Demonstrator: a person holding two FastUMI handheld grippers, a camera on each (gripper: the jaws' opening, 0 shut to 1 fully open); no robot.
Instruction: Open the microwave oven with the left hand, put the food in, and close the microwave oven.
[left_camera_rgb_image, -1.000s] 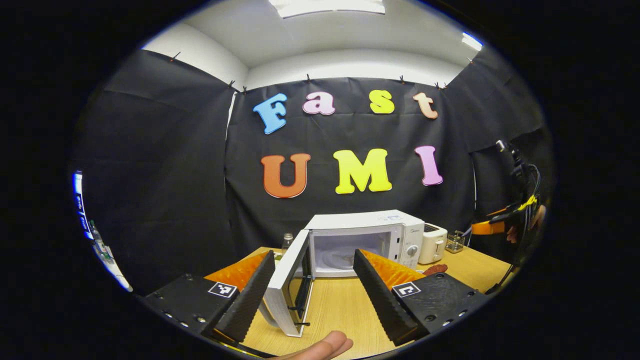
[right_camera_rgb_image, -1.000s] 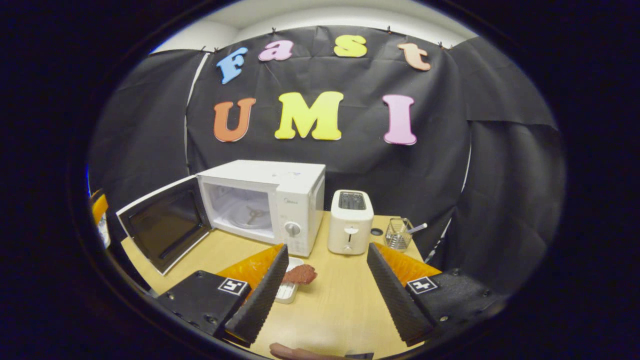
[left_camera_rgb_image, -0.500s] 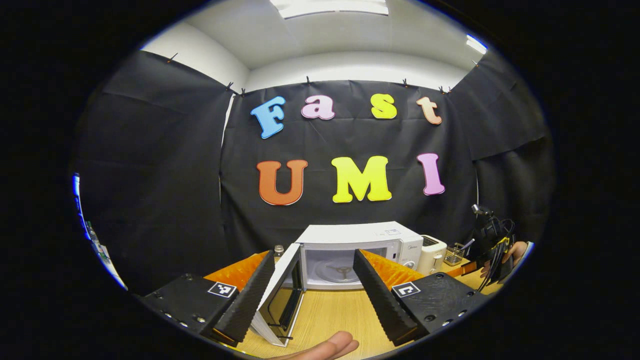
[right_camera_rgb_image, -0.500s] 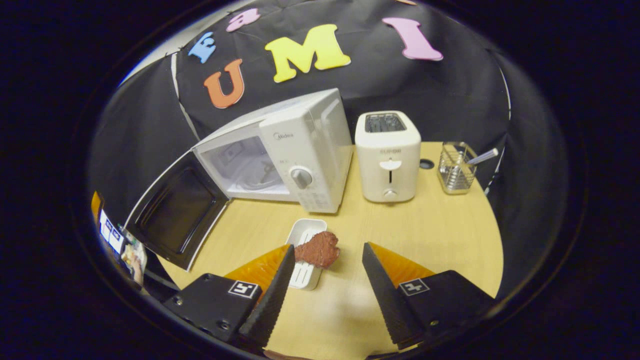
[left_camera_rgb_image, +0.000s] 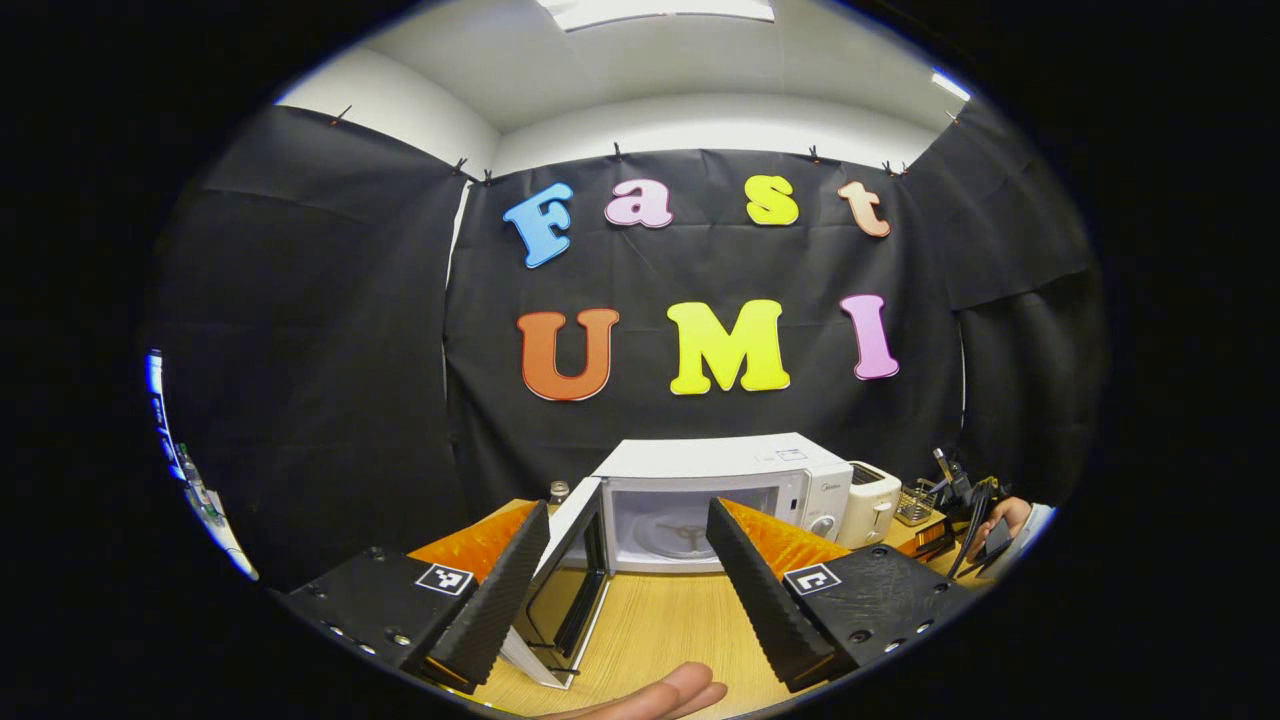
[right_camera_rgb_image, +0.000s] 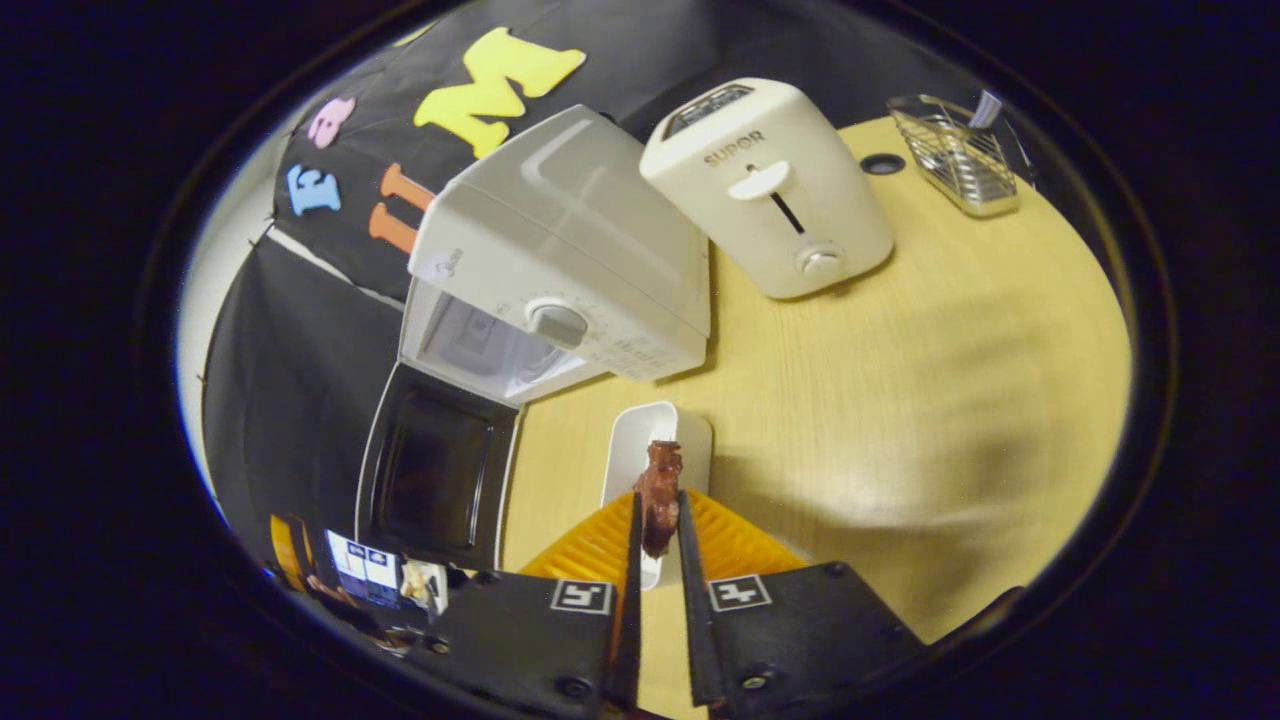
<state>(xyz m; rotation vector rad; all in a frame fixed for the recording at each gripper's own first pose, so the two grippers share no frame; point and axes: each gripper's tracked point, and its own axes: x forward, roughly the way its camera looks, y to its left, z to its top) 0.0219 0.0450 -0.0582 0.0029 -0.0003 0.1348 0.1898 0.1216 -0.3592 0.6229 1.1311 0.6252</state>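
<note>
The white microwave (left_camera_rgb_image: 720, 490) stands on the wooden table with its door (left_camera_rgb_image: 570, 585) swung open to the left and its cavity bare. My left gripper (left_camera_rgb_image: 626, 506) is held open in front of it, apart from the door, with nothing between the fingers. In the right gripper view the microwave (right_camera_rgb_image: 570, 260) and its open door (right_camera_rgb_image: 435, 470) lie to the upper left. My right gripper (right_camera_rgb_image: 659, 500) is shut on a reddish-brown piece of food (right_camera_rgb_image: 660, 470), held edge-on just over a small white tray (right_camera_rgb_image: 640, 440). That gripper (left_camera_rgb_image: 960, 525) also appears far right in the left gripper view.
A cream toaster (right_camera_rgb_image: 775, 190) stands right of the microwave, with a wire basket (right_camera_rgb_image: 955, 150) beyond it near the table's back edge. Bare tabletop (right_camera_rgb_image: 900, 400) stretches right of the tray. A person's fingertip (left_camera_rgb_image: 650, 695) pokes in low down. A small jar (left_camera_rgb_image: 558, 490) sits behind the door.
My right gripper tipped down over the tray and went from open to shut on the food. The left gripper stayed open and hardly moved.
</note>
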